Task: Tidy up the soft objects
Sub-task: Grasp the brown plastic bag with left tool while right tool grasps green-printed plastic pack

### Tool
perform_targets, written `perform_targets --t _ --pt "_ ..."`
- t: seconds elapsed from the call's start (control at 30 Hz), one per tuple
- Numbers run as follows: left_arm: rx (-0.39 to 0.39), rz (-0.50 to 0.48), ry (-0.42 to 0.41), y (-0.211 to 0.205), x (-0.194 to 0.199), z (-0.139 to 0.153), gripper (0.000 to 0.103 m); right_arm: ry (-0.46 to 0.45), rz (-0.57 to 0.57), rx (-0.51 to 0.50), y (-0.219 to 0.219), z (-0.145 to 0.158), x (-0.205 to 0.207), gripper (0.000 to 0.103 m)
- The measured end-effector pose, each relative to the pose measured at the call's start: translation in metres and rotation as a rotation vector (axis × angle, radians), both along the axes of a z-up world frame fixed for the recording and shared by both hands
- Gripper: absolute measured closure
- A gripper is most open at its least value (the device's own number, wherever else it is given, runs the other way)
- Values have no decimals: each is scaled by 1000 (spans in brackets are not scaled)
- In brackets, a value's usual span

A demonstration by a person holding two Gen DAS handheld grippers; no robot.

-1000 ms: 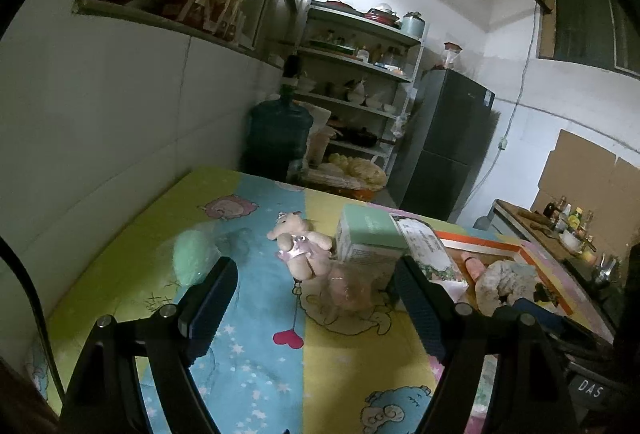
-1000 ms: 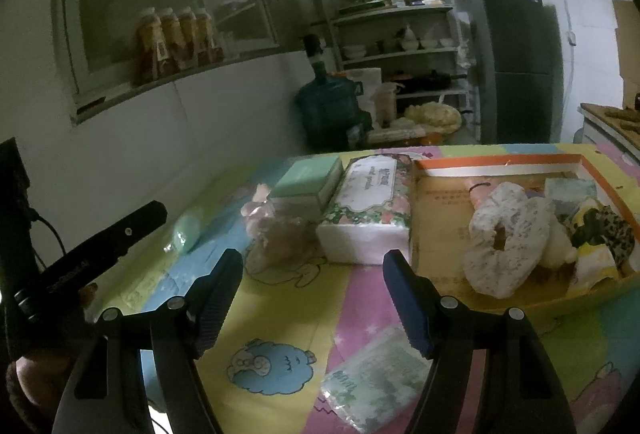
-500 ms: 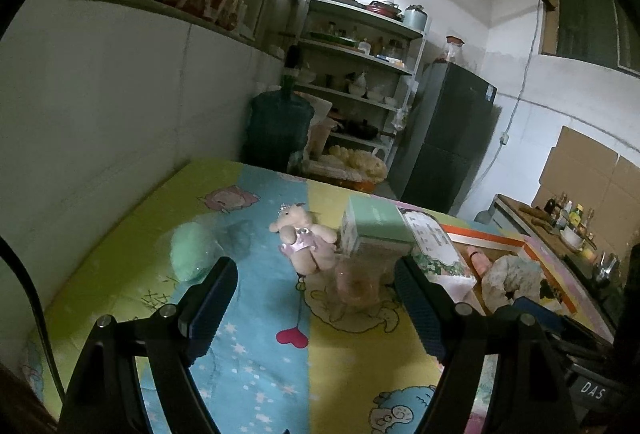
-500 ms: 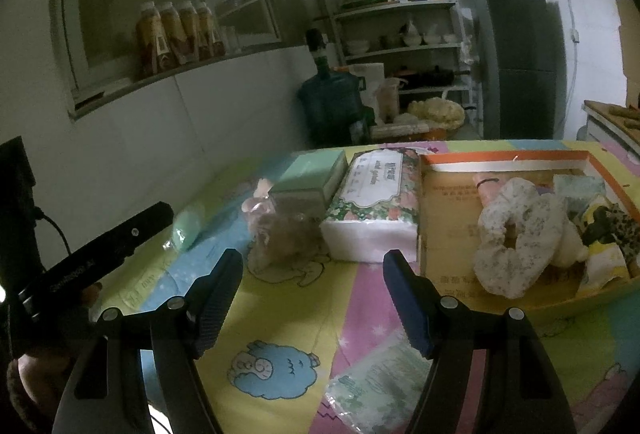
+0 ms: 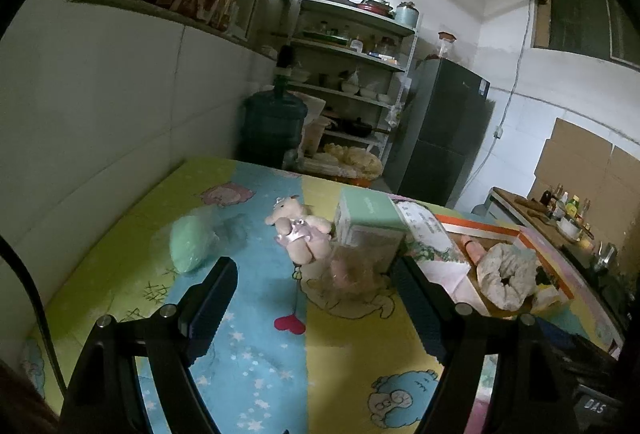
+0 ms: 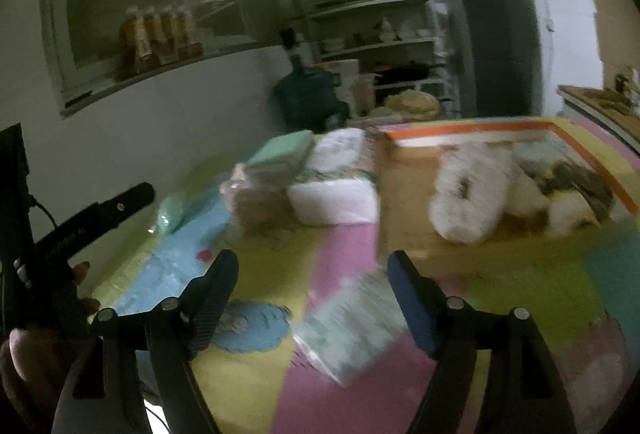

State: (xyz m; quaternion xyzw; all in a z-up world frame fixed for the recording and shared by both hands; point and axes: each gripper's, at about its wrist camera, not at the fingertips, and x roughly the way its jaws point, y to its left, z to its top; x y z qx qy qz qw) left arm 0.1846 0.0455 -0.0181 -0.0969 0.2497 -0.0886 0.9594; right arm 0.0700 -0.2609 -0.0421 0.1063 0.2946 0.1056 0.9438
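A small pink plush toy lies on the cartoon-print mat, with a bagged green soft object to its left and a clear bag with a pinkish item to its right. My left gripper is open and empty, above the mat short of them. An orange-rimmed cardboard tray holds a white scrunchie and other soft items. My right gripper is open and empty, over a flat packet. The right view is blurred.
A green box and a floral tissue pack stand beside the tray. A wall runs along the mat's left side. A water jug, shelves and a dark fridge stand behind the table. The left gripper's body shows at the right view's left edge.
Both grippers stay open. The left view has drawn back and up a little from the toys. The right gripper has swung, so the tray and the packet sit nearer the view's centre.
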Motion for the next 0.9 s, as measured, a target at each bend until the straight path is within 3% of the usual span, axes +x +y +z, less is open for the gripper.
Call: perform_targets --t 0.17,0.5,0.77,0.83,0.9 --pt "-4 -18 28 4 3 -12 23 52 -57 44 -16 -19 -17 25" --pt "-16 -24 91 18 16 -30 23 142 -80 81 -9 -42 8 25" --pt "-3 -165 158 -7 52 -33 23 148 -69 19 9 -49 22 25" --pt "12 -187 169 -20 63 -33 23 149 -64 -1 9 -50 23 47" --pt "33 -193 190 -29 74 -36 23 151 -49 -9 9 -50 24 49"
